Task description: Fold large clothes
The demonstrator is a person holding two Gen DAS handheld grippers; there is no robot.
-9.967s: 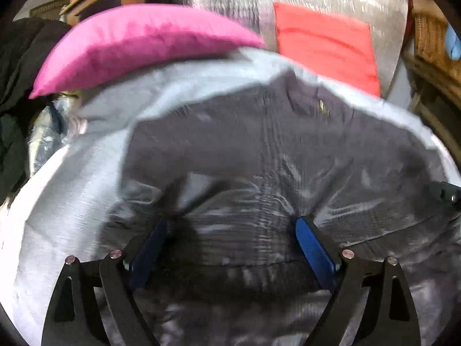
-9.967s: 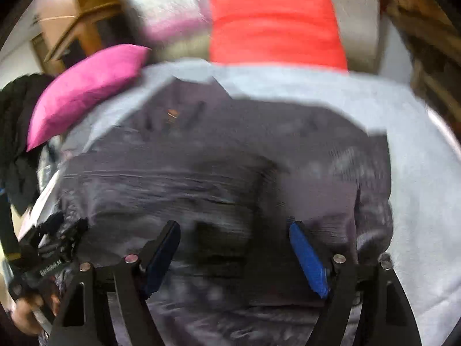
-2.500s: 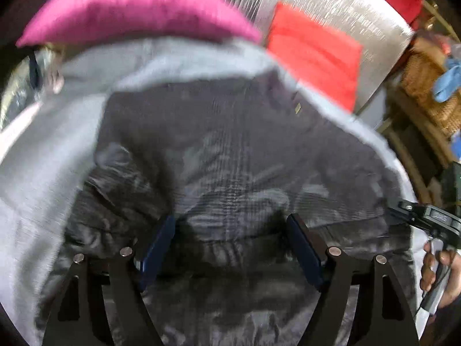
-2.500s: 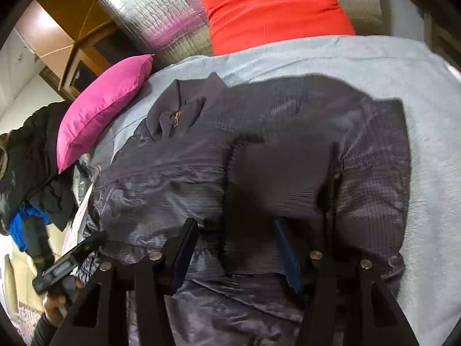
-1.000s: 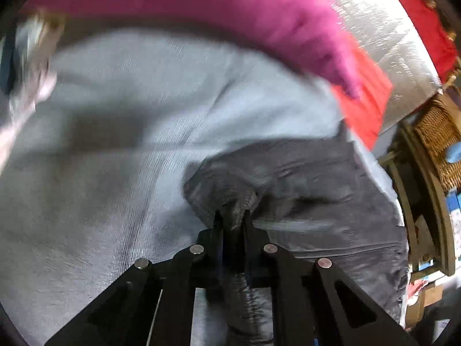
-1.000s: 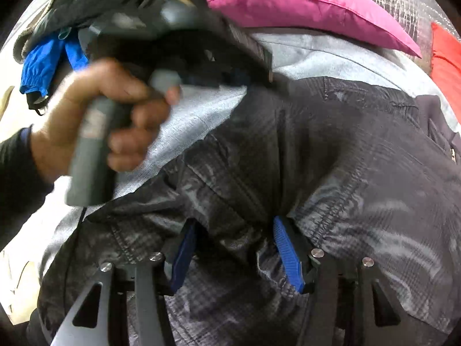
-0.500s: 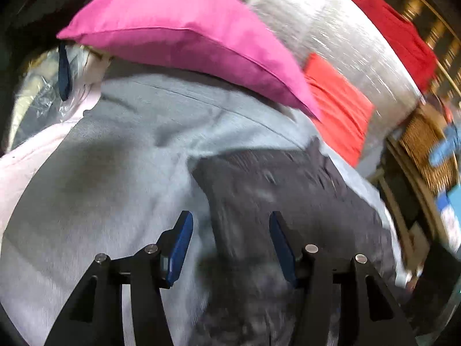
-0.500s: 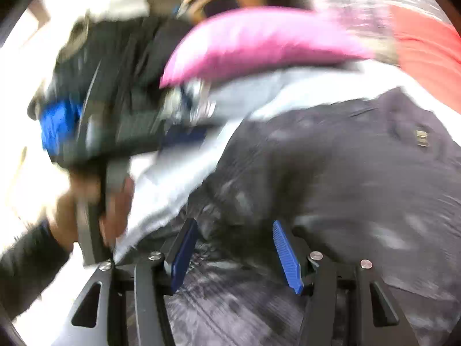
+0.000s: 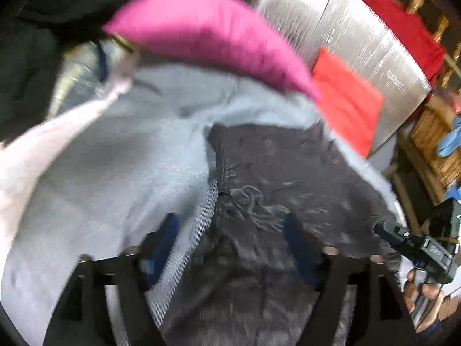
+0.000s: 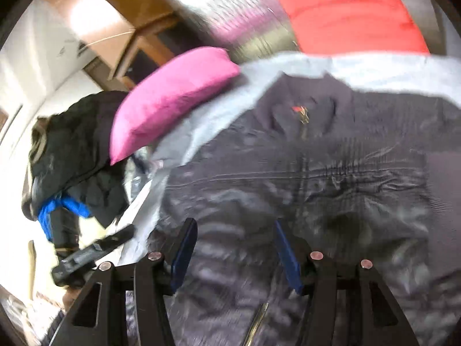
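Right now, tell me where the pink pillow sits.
The pink pillow lies at the far left edge of the grey blanket, beyond the dark jacket and left of the red cushion.

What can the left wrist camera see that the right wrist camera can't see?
Only the left wrist view shows the wicker basket, the dark red cloth draped over the silver padding, and the right gripper's black body held in a hand. Only the right wrist view shows the heap of black and blue clothes, the wooden cabinet and the jacket's collar with its zip pull. Both show the dark jacket spread on the grey bed cover, the pink pillow and the red cushion.
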